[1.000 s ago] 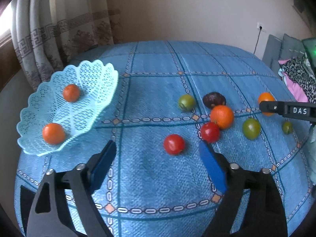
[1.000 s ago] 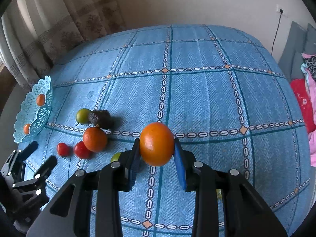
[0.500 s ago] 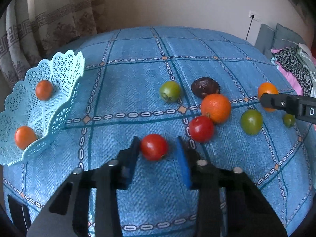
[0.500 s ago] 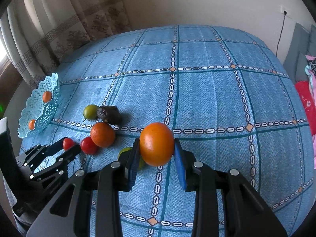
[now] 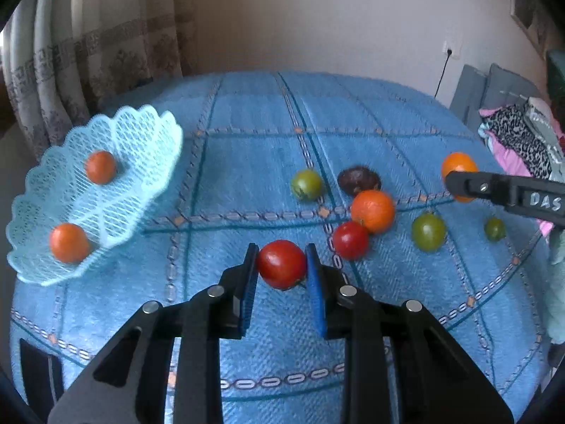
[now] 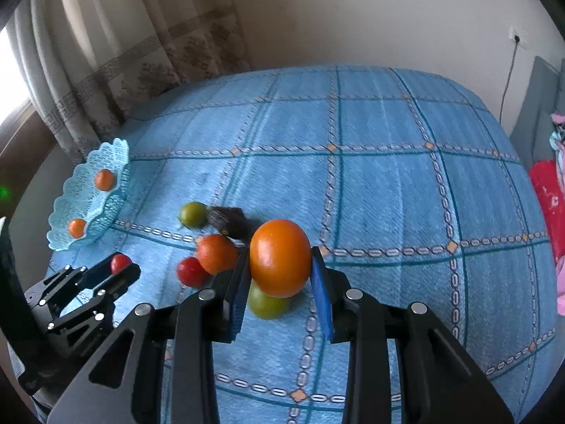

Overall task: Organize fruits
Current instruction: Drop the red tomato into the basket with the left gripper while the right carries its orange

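Two grippers are at work over the blue checked bedspread [image 5: 247,162], each with fruit between its blue pads. The left gripper [image 5: 281,275] is clamped on a red tomato [image 5: 281,264], its pads pressed against both sides of it. The right gripper [image 6: 279,275] grips a large orange [image 6: 280,258] the same way; in the left wrist view that orange [image 5: 458,168] shows behind a black finger marked "DAS".

Taking the held tomato as the landmark, a second red tomato [image 5: 350,240] lies just to its right, touching an orange [image 5: 372,211] beyond it. Behind that orange sits a dark brown fruit [image 5: 358,180], with a green tomato [image 5: 306,184] beside it. Further right of the held tomato rests another green tomato [image 5: 428,231], and well past that a smaller green fruit [image 5: 495,229].

Well to the left of the held tomato stands the light blue lattice basket [image 5: 148,134], near the bedspread's edge, with two small orange fruits inside: one toward its far side [image 5: 100,166], one toward its near rim [image 5: 69,242]. Patterned curtains [image 5: 88,56] hang behind the basket.
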The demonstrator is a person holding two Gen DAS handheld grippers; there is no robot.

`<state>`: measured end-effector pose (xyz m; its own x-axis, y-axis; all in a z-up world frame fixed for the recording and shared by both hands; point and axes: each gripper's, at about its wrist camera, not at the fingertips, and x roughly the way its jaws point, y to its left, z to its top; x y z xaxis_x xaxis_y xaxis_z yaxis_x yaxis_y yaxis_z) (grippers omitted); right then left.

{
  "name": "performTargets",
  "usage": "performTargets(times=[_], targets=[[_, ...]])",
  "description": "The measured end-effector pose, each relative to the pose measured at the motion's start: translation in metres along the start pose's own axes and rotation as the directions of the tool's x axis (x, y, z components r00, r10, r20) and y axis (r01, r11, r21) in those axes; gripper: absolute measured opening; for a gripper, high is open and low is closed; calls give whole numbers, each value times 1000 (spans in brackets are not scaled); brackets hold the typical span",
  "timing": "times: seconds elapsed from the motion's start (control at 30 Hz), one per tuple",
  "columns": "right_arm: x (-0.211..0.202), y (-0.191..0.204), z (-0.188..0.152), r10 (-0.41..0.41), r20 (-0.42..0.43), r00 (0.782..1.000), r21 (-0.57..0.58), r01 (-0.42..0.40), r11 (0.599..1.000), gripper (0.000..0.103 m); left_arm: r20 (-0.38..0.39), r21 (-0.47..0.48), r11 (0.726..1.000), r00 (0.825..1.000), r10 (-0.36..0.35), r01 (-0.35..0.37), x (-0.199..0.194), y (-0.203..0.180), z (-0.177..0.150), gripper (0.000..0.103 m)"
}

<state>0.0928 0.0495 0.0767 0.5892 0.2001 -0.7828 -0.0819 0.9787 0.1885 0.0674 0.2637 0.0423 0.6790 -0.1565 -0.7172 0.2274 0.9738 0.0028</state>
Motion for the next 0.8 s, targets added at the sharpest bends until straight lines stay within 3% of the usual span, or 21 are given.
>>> performTargets(times=[0.3,0.8], targets=[[-3,48,12,59,17,998,-64,-58,996,33,102,-89,994,992,71,-62,-43,48,17,27],[5,147,35,201,5,979,-181,-197,963,33,94,-297,945,981,169,-135,-55,143,24,27]])
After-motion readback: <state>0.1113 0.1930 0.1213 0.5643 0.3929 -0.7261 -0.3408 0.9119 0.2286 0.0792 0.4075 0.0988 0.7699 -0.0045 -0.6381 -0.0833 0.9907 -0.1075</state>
